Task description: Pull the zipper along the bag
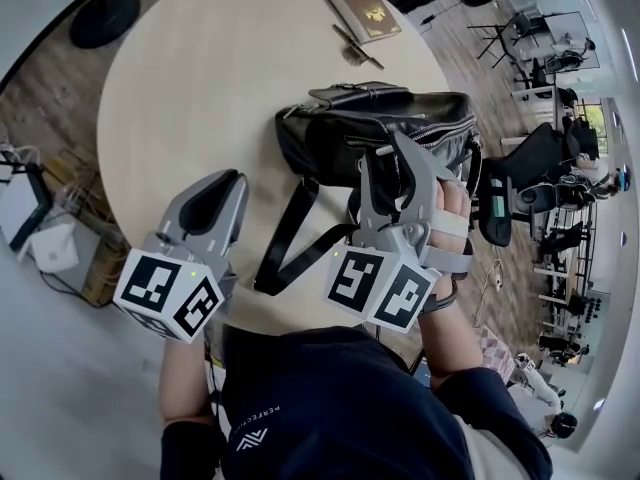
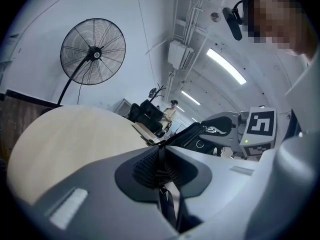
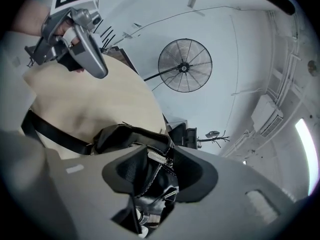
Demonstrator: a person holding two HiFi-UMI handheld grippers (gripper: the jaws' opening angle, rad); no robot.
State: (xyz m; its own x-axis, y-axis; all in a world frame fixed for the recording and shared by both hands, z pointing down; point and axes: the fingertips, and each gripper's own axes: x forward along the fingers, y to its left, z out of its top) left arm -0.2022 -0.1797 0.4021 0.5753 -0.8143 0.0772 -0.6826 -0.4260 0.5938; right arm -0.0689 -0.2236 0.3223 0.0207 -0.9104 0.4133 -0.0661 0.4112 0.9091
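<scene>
A black bag (image 1: 380, 128) lies on the round beige table (image 1: 200, 88), and its strap (image 1: 290, 233) trails toward the near edge. My right gripper (image 1: 383, 150) is over the bag's near side with its jaws spread. In the right gripper view the bag's silver zipper (image 3: 159, 156) runs between the pads of my right gripper (image 3: 159, 160), and they do not press on it. My left gripper (image 1: 228, 180) hovers over bare table to the left of the strap. In the left gripper view its pads (image 2: 161, 151) meet with nothing between them.
A brown notebook (image 1: 362, 8) and a pen (image 1: 358, 46) lie at the table's far edge. A standing fan's base (image 1: 105, 16) is on the floor at the far left. Office chairs (image 1: 530, 168) stand to the right, and a box (image 1: 60, 253) sits beside the table on the left.
</scene>
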